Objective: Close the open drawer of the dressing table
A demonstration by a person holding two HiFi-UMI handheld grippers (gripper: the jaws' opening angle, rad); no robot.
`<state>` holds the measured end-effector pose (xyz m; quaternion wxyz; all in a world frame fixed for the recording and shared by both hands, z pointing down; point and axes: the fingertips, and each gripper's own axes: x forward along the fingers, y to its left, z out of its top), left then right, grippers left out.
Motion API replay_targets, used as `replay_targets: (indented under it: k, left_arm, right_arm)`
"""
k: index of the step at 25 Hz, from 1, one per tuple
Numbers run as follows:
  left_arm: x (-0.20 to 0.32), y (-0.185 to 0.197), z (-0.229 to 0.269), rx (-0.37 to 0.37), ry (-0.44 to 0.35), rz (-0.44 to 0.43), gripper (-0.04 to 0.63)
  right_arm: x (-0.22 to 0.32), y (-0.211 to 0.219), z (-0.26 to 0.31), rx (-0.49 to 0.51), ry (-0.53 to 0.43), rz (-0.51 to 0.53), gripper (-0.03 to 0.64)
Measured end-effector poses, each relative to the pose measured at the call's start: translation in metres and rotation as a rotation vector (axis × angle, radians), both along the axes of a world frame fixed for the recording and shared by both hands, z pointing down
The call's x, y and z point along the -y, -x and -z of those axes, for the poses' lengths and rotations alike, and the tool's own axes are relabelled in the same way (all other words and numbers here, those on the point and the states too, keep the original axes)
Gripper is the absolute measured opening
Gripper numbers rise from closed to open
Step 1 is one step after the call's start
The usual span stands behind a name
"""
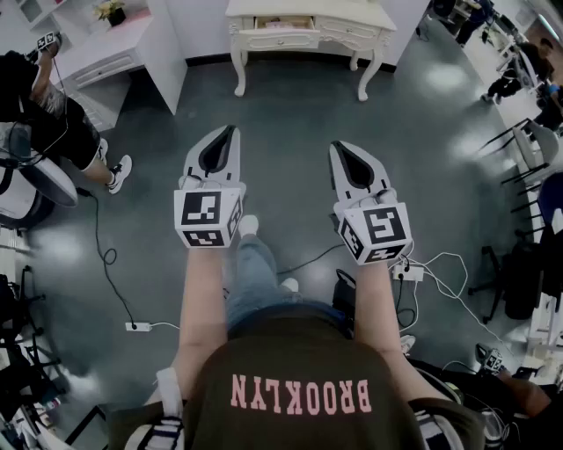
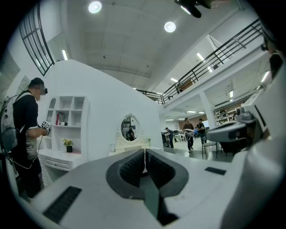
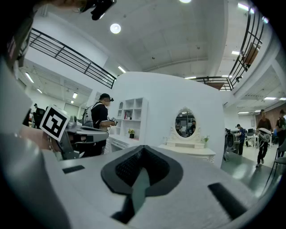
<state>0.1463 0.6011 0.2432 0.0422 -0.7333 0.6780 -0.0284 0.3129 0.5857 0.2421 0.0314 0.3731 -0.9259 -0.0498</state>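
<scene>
Left gripper (image 1: 230, 132), right gripper (image 1: 339, 146), fingers (image 1: 220, 155) together, drawer (image 1: 283, 39) well ahead

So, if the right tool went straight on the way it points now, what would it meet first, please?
The right tool would probably reach the dressing table first, near its open drawer; only floor shows between, though depth is unclear.

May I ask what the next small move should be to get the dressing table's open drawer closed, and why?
Probably walk forward toward the dressing table, carrying the left tongs and right tongs level. Both are shut and empty over the floor, and the open drawer stands well ahead of them, so nothing can be pushed yet.
</scene>
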Motion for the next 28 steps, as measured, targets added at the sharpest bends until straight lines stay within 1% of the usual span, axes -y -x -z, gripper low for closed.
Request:
replay_targets:
  k: [6,10,13,17,20,28]
  left_arm:
    - [0.037,0.007,-0.008,0.022,0.015,-0.024,0.006]
    - [0.074,0.026,-0.009,0.016,0.021,-0.032,0.006]
    - [0.11,0.043,-0.011,0.025,0.027,-0.04,0.006]
    - [0.159,0.071,-0.009,0.017,0.033,-0.054,0.006]
    - [0.195,0.092,-0.008,0.016,0.039,-0.068,0.006]
    - [0.279,0.151,-0.016,0.016,0.062,-0.107,0.006]
  right_arm:
    - [0.038,0.013,-0.008,-0.006,0.013,-0.009,-0.004]
    - [0.073,0.035,-0.014,-0.015,0.03,-0.004,-0.004]
    - [0.106,0.055,-0.019,-0.023,0.037,-0.002,-0.005]
    - [0.152,0.086,-0.013,-0.002,0.032,-0.01,-0.003]
    - [0.187,0.108,-0.011,-0.014,0.031,-0.027,-0.003]
    - [0.266,0.164,-0.021,-0.022,0.064,-0.061,-0.003]
